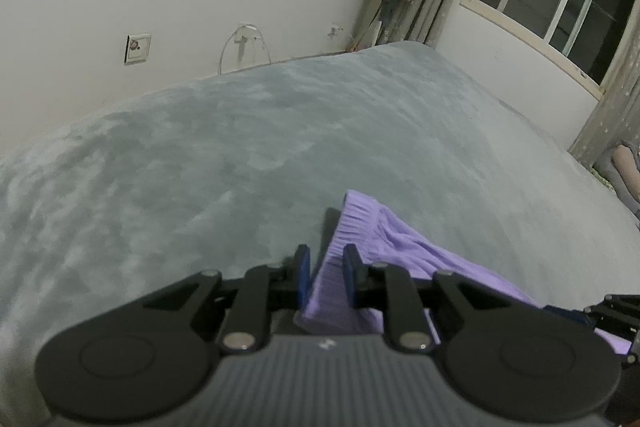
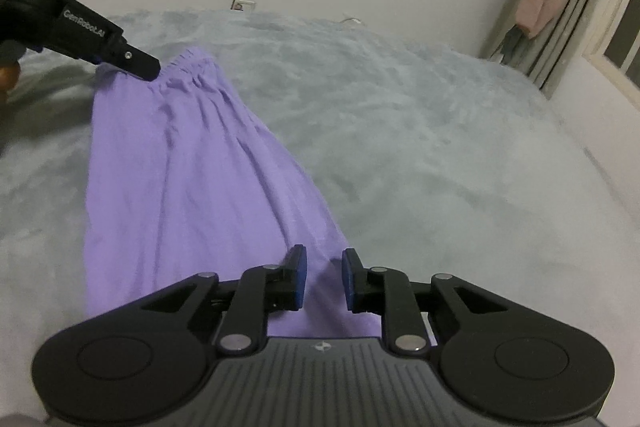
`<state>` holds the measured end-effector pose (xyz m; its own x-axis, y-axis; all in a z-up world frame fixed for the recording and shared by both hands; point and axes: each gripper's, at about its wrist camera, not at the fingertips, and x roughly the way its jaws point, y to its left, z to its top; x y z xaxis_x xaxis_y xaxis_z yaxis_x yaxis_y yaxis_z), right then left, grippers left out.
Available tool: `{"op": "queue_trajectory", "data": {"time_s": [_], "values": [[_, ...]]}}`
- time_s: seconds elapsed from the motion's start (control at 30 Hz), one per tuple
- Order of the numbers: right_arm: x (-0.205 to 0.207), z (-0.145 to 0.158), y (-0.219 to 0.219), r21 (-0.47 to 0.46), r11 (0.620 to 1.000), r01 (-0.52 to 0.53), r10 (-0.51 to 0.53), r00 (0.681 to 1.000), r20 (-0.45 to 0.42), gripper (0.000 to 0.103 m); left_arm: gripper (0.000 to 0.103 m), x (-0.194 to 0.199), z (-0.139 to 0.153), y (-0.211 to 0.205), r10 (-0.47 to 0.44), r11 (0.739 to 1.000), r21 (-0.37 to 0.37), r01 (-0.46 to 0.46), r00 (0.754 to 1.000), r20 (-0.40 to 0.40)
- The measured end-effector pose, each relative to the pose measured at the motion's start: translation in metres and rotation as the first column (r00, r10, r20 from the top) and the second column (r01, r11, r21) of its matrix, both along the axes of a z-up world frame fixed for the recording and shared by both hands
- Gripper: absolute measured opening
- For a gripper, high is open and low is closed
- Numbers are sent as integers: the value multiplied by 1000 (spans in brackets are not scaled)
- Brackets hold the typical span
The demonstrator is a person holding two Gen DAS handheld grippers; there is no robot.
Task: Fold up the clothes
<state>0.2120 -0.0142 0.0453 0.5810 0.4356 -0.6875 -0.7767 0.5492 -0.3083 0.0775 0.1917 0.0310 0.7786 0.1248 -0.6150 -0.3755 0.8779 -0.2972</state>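
The purple garment (image 2: 192,163) lies stretched in a long strip on the grey bed (image 2: 440,155), already narrowed lengthwise, it seems. The left gripper (image 1: 327,277) sits at the garment's gathered waistband end, jaws slightly spread with cloth between them but not pressed. The right gripper (image 2: 323,279) sits at the garment's opposite end, jaws likewise parted around the fabric without pinching. Judging by this, the strip has just been laid down; the crosswise folds are left.
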Motion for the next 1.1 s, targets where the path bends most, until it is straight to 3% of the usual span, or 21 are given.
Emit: {"op": "queue_trajectory", "data": {"time_s": [0.1, 0.2, 0.4, 0.53, 0.7, 0.8, 0.93, 1.03, 1.1], "values": [[-3, -8, 6, -37, 998, -45, 45, 999, 6, 5, 16, 1, -1, 0, -9, 1000, -9, 9, 1000, -1], [-7, -6, 12, -79, 996, -50, 54, 997, 47, 2, 14, 0, 0, 1, -7, 1000, -14, 7, 1000, 1], [-5, 20, -2, 13, 1000, -2, 1, 998, 68, 2, 13, -2, 1, 1, 7, 1000, -10, -7, 1000, 5], [3, 19, 3, -9, 1000, 21, -20, 996, 84, 2, 13, -2, 2, -1, 8, 1000, 10, -8, 1000, 4], [20, 0, 21, -109, 993, 50, -42, 996, 80, 2, 13, 1, -1, 0, 16, 999, 40, -16, 1000, -9], [23, -5, 22, -104, 992, 68, -59, 994, 88, 2, 13, 1, -1, 0, 20, 999, 47, -19, 1000, -9], [19, 5, 13, -15, 994, 107, -105, 990, 96, 2, 13, -3, 3, 4, 35, 999, 21, -35, 999, 20], [21, -2, 11, -24, 986, 167, -163, 981, 107, 2, 13, -3, 3, 4, 42, 999, 25, -42, 999, 20], [18, -15, 17, -102, 973, 209, -189, 966, 178, 3, 14, -1, -2, 8, 42, 999, -15, -42, 999, 11]]}}
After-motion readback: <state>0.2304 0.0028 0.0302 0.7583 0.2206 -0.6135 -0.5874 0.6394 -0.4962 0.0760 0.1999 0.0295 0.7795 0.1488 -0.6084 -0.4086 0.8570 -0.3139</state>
